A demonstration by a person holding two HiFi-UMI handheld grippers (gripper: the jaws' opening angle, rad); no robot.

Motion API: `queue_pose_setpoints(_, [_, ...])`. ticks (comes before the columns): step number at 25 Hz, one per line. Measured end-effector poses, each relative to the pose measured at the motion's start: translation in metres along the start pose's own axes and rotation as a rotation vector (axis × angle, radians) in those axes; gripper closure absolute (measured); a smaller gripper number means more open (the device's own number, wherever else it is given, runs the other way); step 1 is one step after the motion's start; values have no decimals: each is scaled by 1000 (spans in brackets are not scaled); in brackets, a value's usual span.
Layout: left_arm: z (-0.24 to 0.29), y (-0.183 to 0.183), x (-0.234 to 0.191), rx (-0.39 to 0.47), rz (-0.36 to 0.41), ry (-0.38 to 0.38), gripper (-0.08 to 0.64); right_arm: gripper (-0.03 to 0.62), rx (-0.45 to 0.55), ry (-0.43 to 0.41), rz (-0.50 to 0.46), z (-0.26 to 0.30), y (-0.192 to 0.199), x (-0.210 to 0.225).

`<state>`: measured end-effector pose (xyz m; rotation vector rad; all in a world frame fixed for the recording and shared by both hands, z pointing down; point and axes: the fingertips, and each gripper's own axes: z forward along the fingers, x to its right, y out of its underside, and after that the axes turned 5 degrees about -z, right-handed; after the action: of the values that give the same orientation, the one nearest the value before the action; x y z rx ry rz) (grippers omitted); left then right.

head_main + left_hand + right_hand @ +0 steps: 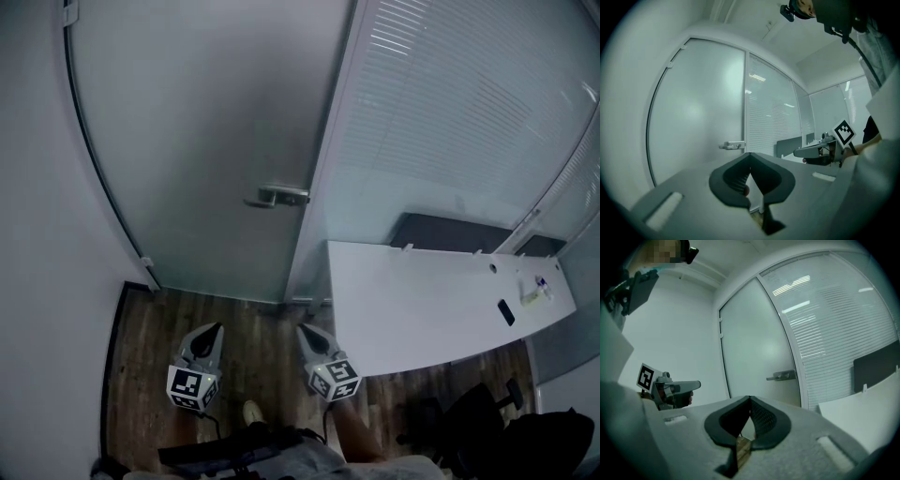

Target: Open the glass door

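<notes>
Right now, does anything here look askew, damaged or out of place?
Nothing stands out: the door is shut in its frame, handle level. Left gripper and right gripper, shut and empty, are short of it.

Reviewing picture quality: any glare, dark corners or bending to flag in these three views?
Head view: dim, bluish, the glass door shaded darker toward its handle, its edges bowed. Left gripper view: black fisheye corners, soft glow on the door. Right gripper view: same dark corners, ceiling-light reflections on the slatted panel.

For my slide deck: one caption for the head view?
Left gripper and right gripper, both shut, face the closed glass door and its handle.
</notes>
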<state>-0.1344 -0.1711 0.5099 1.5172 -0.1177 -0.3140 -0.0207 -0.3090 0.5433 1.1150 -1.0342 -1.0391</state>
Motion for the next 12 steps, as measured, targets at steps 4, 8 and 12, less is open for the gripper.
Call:
queue_pose_setpoints(4, [26,-4,-18,-3,12,42,557,591,15,44,5,21,-6,11])
queue_pose_setpoints(8, [49,-5,-27,-9,16,78,557,591,19,82,10,33,-7,22])
queue_pose_setpoints(12, [72,1,-35,-29,19,107,557,591,15,126,26,41,-3,39])
